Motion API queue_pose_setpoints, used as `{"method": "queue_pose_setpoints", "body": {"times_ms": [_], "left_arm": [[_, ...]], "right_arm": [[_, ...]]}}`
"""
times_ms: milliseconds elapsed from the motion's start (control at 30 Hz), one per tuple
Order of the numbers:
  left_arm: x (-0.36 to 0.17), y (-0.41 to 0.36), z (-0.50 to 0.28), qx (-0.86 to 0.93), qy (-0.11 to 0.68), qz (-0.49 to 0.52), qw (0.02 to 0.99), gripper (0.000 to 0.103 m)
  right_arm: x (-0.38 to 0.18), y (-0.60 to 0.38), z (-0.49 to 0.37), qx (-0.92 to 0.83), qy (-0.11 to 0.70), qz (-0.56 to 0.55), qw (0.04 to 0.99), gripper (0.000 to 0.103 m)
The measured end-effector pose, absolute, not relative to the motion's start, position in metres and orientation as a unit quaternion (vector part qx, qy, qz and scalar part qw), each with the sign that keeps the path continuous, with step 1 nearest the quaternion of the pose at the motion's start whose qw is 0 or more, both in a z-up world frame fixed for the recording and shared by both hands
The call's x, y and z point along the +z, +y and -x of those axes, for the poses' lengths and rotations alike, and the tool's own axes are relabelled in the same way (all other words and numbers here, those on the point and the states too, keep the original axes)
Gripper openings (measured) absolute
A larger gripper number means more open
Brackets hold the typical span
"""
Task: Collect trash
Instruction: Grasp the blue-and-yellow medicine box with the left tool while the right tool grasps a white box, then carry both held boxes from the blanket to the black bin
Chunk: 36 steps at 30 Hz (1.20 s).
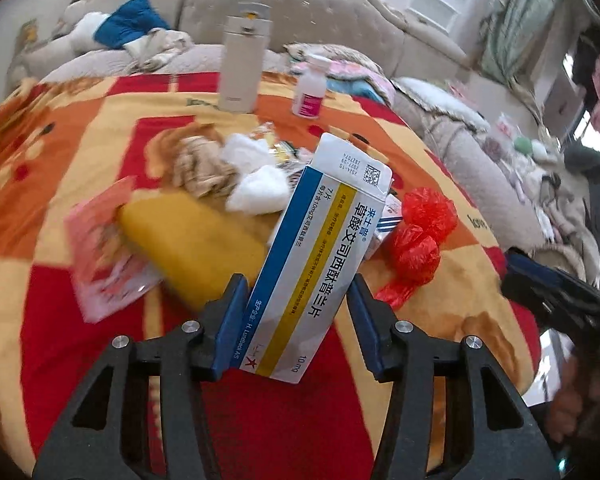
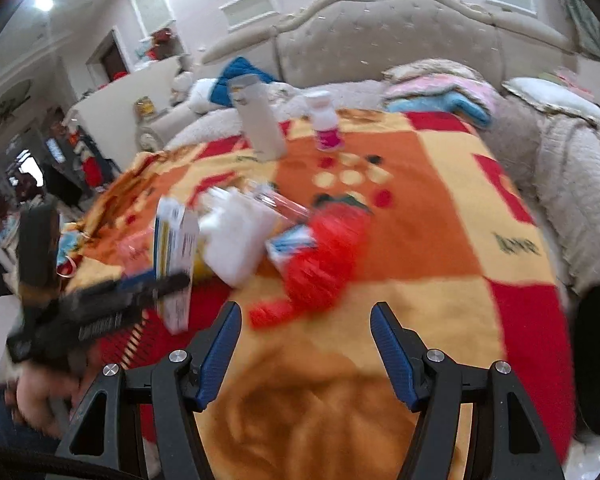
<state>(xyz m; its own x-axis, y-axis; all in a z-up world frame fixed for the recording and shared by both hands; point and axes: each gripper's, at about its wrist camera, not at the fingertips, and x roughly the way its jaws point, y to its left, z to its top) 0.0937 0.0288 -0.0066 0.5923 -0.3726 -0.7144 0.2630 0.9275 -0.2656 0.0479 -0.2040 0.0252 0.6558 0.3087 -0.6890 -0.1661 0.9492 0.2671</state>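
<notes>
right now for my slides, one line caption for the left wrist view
Left gripper holding a medicine box above a trash pile on the patterned blanket, crumpled red plastic bag beside it.

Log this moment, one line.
left tongs: gripping medicine box | right tongs: open, empty | red bag: on blanket

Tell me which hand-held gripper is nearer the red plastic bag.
Right. The right hand-held gripper is open and empty with the red plastic bag just ahead of it. The left hand-held gripper, holding the medicine box, sits off to the bag's side.
</notes>
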Motion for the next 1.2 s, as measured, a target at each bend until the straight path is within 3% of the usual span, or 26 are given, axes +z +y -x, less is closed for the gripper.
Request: {"method": "queue_pose_setpoints", "body": {"times_ms": [533, 600, 633, 700, 1200], "left_arm": [[-0.002, 0.08, -0.062, -0.147, 0.414, 0.13, 0.889, 0.049], [-0.001, 0.084, -0.061, -0.146, 0.412, 0.134, 0.889, 0.049], [0.0, 0.086, -0.061, -0.145, 0.412, 0.136, 0.889, 0.049], [0.001, 0.087, -0.061, -0.144, 0.411, 0.137, 0.89, 0.049], [0.015, 0.06, -0.048, -0.157, 0.402, 0.121, 0.894, 0.049]], "right_arm": [[-0.022, -0.104, -0.175, 0.145, 0.452, -0.103, 0.874, 0.067], [-0.025, -0.099, -0.177, 0.147, 0.457, -0.099, 0.872, 0.067], [-0.027, -0.097, -0.177, 0.144, 0.462, -0.093, 0.87, 0.06], [-0.026, -0.097, -0.174, 0.149, 0.458, -0.088, 0.872, 0.055], [0.039, -0.144, -0.09, 0.18, 0.4, -0.09, 0.894, 0.055]]}}
